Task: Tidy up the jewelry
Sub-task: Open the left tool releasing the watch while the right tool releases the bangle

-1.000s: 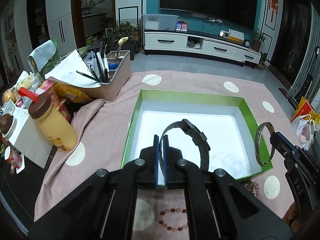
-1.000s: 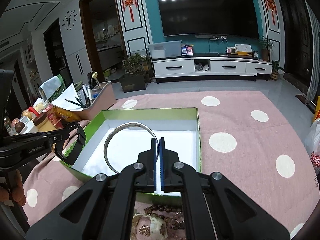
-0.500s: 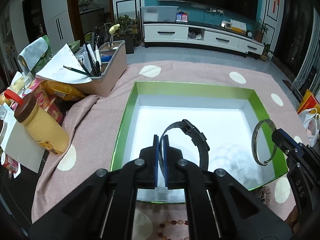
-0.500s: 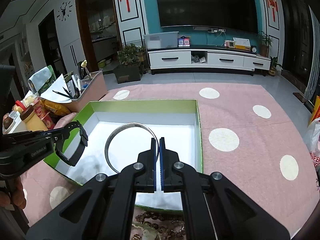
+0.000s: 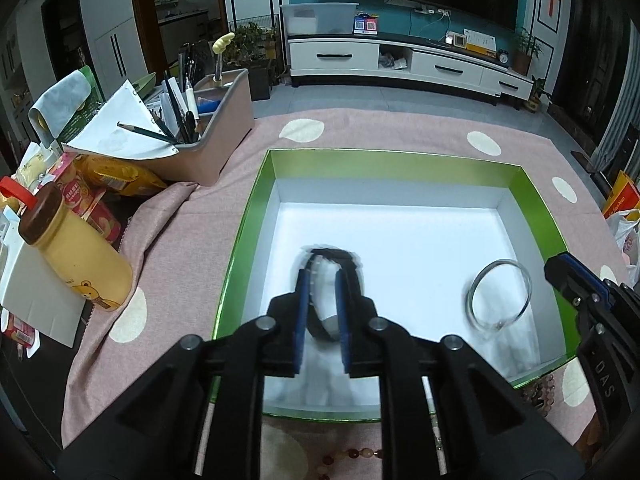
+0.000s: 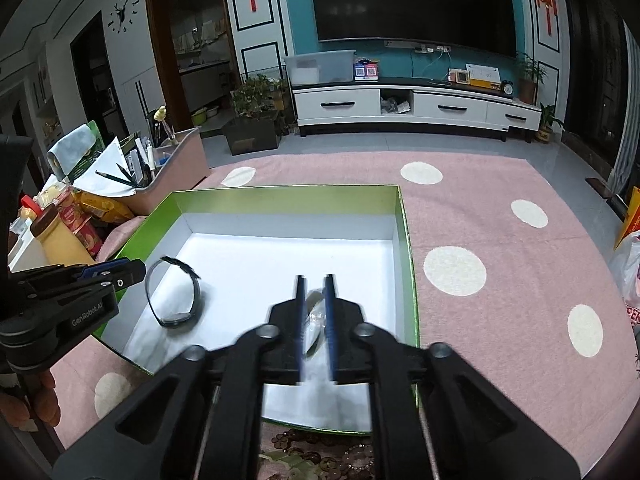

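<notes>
- One worktop cloth (image 5: 400, 136), pink fabric with cream round dots, wrinkled at its left edge.
- One box (image 5: 536, 208), rectangular, shallow, glossy green walls, white floor; near edge partly hidden by both claws.
- One beige organizer bin (image 5: 224, 136) holding pens and pencils, left of the box; one yellow bottle (image 5: 76, 256) with a brown cap nearer the left edge.
- Two claws, black with blue pads. Left claw (image 5: 322, 316) has its jaws parted, gripping nothing. Right claw (image 6: 315, 320) also has a gap between its jaws, gripping nothing.
- One watch (image 6: 174, 292), dark strap loop, on the box floor at the near left, seen between the left claw's jaws; blurred in the left view.
- One bangle (image 5: 500, 294), thin silver metal ring, in the box's near right part; blurred, whether it lies flat is unclear.
- Bead strands (image 5: 540, 390), brownish, round, on the cloth just outside the box's near edge, count unclear, mostly cut off.
</notes>
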The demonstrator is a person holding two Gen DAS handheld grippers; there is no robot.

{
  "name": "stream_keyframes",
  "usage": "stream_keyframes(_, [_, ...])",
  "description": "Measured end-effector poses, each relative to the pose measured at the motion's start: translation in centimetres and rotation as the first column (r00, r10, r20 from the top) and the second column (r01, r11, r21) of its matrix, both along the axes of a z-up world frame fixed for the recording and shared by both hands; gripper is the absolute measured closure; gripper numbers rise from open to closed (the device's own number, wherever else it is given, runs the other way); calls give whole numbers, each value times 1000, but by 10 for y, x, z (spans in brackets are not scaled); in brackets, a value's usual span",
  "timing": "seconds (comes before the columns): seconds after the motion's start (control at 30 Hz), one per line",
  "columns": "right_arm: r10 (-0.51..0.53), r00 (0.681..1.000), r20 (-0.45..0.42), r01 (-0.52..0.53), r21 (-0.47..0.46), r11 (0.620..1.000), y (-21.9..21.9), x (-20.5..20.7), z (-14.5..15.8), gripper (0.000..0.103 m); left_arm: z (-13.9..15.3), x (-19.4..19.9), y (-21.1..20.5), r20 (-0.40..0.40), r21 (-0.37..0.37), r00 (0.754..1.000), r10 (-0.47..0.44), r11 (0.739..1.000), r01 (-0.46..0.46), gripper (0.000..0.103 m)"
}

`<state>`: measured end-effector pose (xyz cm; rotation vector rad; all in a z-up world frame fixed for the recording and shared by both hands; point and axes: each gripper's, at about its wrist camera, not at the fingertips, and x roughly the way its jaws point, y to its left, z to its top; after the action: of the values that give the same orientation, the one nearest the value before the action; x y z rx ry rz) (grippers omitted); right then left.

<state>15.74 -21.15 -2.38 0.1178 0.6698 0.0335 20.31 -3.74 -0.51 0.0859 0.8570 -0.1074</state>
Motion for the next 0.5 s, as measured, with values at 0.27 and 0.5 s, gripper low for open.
stream_keyframes(0.27, [-20, 1000, 4, 20, 50, 999, -8, -7, 2, 72, 6, -5, 3, 24, 0, 1000, 3, 1000, -3, 60])
stream_keyframes(0.5, [-34, 999, 17, 32, 102, 994, -19, -24, 5, 54, 12, -18, 8, 37, -9, 999, 4, 1000, -3, 36])
